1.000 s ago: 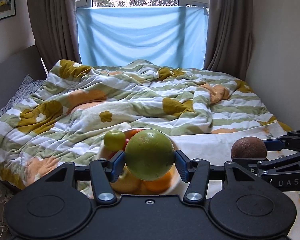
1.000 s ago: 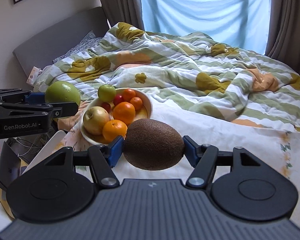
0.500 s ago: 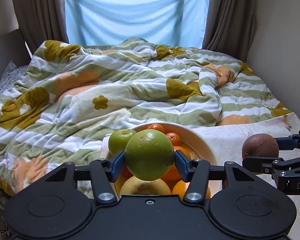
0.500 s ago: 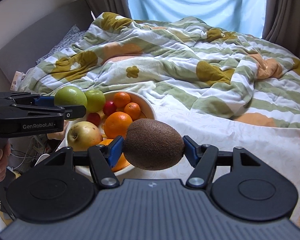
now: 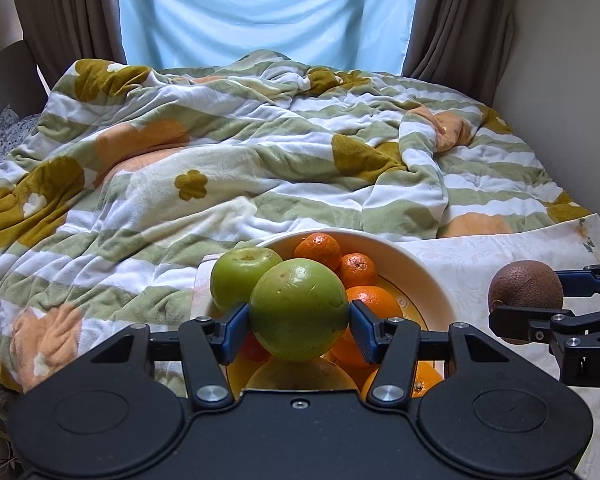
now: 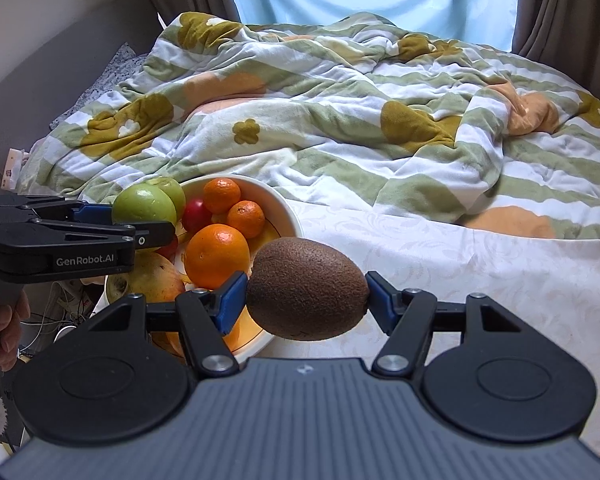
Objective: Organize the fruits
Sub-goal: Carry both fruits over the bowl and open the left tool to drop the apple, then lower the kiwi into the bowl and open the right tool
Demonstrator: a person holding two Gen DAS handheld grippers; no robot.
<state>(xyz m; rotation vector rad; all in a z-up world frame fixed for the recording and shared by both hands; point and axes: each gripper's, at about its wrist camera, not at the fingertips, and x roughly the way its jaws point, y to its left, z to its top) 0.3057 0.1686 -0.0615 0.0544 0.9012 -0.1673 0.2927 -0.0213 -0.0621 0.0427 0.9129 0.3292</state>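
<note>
Bedroom with a daylit window behind the bed

A bed (image 5: 500, 264) fills the room under a rumpled green-striped quilt (image 5: 236, 168) with flower patches. Pale blue fabric (image 5: 260, 12) covers the window, flanked by brown curtains (image 5: 456, 20). Plain cream wall (image 5: 568, 80) at right; grey headboard (image 6: 60, 60) at left.

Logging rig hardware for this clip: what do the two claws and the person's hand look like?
Both are matte black plastic with two round discs at the base, silver screws and blue finger pads. The left claw carries white "GenRobot.AI" lettering on its side; the right claw shows white letters "DA", the rest cut off. The right one's base plate is ribbed grey. A bare hand grips the left handle; no sleeve is visible.
</note>
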